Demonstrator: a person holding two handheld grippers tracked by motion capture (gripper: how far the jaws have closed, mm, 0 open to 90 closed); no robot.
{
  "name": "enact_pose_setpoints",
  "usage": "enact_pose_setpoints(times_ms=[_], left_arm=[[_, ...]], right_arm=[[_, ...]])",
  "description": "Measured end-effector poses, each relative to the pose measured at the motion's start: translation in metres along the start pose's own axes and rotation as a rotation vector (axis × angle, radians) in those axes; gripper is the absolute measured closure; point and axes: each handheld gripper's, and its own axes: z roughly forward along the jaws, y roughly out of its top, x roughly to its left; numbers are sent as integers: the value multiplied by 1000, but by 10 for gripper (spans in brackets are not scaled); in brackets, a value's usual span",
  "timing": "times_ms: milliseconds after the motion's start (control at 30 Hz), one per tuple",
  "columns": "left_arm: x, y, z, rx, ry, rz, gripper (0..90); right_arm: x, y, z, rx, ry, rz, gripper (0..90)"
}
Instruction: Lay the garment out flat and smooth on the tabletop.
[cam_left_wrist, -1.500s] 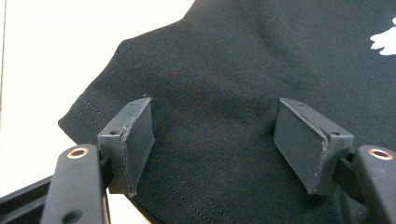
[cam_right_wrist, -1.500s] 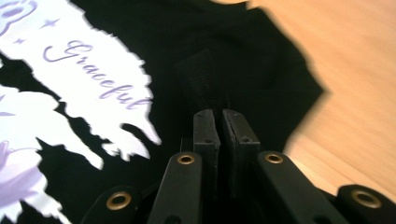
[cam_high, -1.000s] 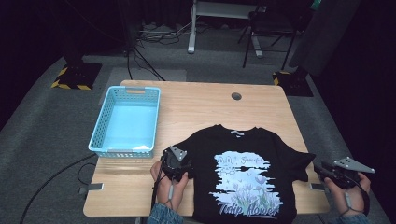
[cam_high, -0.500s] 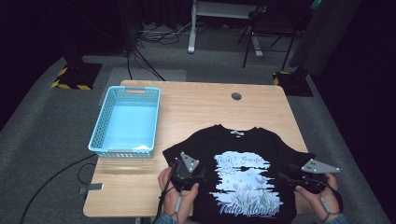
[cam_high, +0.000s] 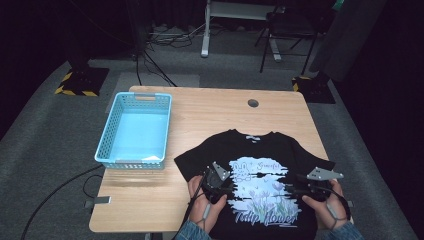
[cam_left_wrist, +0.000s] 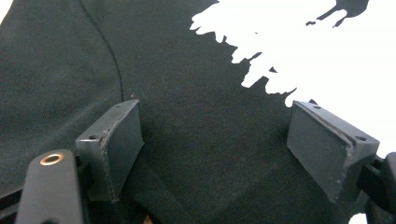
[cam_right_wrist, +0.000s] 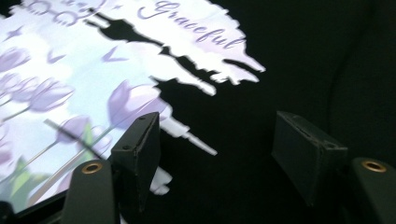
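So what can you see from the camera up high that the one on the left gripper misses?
High view alone: the wooden table, the blue basket, both hands on their grippers, and the whole black T-shirt spread flat, collar away from the person.

Left gripper view alone: the left gripper close up, its jaws just opened further, standing apart over plain black fabric with nothing pinched between them, and a seam line curving nearby.

Both: the T-shirt and the pale edge of its printed picture.

Both claws (cam_high: 227, 186) (cam_high: 300, 189) over black T-shirt (cam_high: 260, 150)
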Motion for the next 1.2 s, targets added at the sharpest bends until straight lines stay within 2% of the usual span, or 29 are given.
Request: enact_pose_setpoints(times_ms=[67, 133, 200, 267, 300, 400, 433, 467, 500, 533, 600, 667, 700, 733, 800, 867, 900, 967, 1000, 1067, 1133, 1200], left_arm=[[5, 7, 6, 4, 8, -9, 189], [8, 14, 7, 40, 0, -24, 193], [6, 17, 2, 59, 15, 16, 191], [2, 15, -6, 38, 25, 36, 184], [0, 13, -11, 27, 18, 36, 181], [-8, 4, -23, 7, -12, 39, 174], [-12, 0, -26, 9, -30, 37, 171], [-12, 0, -26, 9, -30, 37, 171], [-22, -8, -29, 21, -62, 48, 171], [-22, -8, -29, 21, -62, 48, 169], [-32, -17, -28, 49, -76, 76, 168], [-33, -19, -25, 62, -76, 83, 148], [-32, -21, -22, 28, -72, 73, 148], [-29, -20, -21, 20, -70, 67, 150], [-26, -18, -17, 10, -64, 63, 152], [-23, -16, -15, -1, -58, 57, 154], [-16, -10, -7, -9, -44, 38, 157], [-13, -7, -5, -9, -40, 35, 158], [-6, 0, 2, -8, -29, 28, 159], [-3, 4, 6, -7, -29, 23, 162], [6, 14, 15, -11, -32, 15, 162], [7, 15, 16, -9, -34, 10, 163]], right_arm=[[-9, 8, 9, -5, -19, 16, 321], [-16, 16, 16, -4, -29, 38, 280], [-15, 21, 13, 3, -31, 35, 252], [-8, 22, 1, -47, -44, 9, 256], [-7, 20, -6, -65, -42, 1, 257], [-5, 10, -28, -88, -33, 25, 255], [-3, 5, -34, -86, -34, 22, 255], [2, -1, -39, -77, -31, 17, 254], [8, -8, -42, -58, -18, 6, 254], [14, -13, -44, -49, -3, 0, 254], [23, -20, -45, -41, 19, -5, 255], [28, -25, -41, -21, 28, -10, 258], [28, -25, -41, -21, 28, -10, 258], [28, -29, -32, 18, 21, -9, 252], [26, -28, -26, -10, 4, -1, 252], [21, -23, -21, -7, -9, 9, 252], [17, -19, -17, -8, -16, 15, 252], [12, -12, -10, -8, -24, 22, 250], [8, -7, -5, -5, -28, 25, 248], [2, 0, 2, -6, -37, 30, 247], [-5, 6, 10, -14, -43, 39, 247], [-10, 10, 14, -14, -43, 40, 247]])
